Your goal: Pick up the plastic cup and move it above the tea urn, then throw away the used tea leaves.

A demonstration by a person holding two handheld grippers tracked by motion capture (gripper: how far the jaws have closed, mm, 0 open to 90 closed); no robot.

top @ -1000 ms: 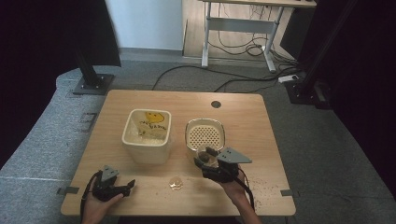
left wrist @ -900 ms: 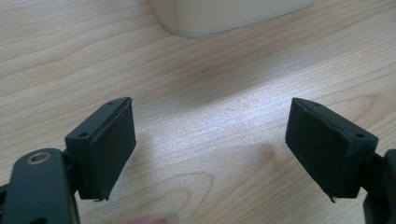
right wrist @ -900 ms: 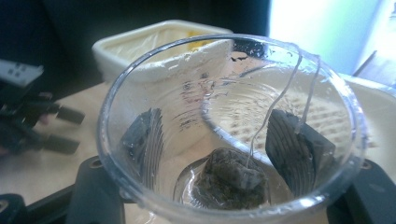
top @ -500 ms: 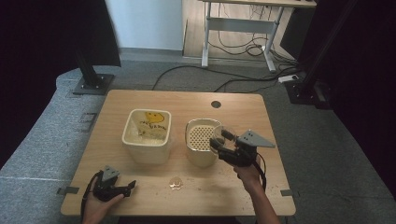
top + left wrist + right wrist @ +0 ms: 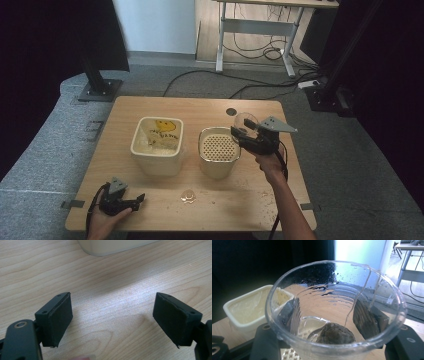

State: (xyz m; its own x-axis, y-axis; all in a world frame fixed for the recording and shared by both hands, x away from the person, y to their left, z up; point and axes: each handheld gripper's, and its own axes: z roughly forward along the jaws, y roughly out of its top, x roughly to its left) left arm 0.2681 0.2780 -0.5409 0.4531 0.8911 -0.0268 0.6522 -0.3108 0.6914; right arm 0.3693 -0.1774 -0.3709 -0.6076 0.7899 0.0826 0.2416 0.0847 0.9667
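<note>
On the tabletop we see two tubs side by side. The left tub is square and cream, with a yellow picture inside it. The right tub has a strainer full of small holes sitting in its top.

Our right gripper is up in the air, just by the back right edge of the strainer. Its jaws are shut on a clear plastic cup. In the right gripper view, the cup is very close to us. One black jaw presses on each side of it. The cup is cracked down one wall, and there are drops of water on it. A dark lump sits at the bottom of the cup with a little clear liquid. Behind the cup we see the cream tub and a bit of the strainer below.

Our left gripper rests low at the near left corner of the tabletop. Its jaws are wide open and hold nothing. In the left gripper view, only bare wood lies between the two black pads, and the bottom of the cream tub is farther off.

A small clear thing lies on the tabletop near the front, between our two hands. We cannot tell what it is.
</note>
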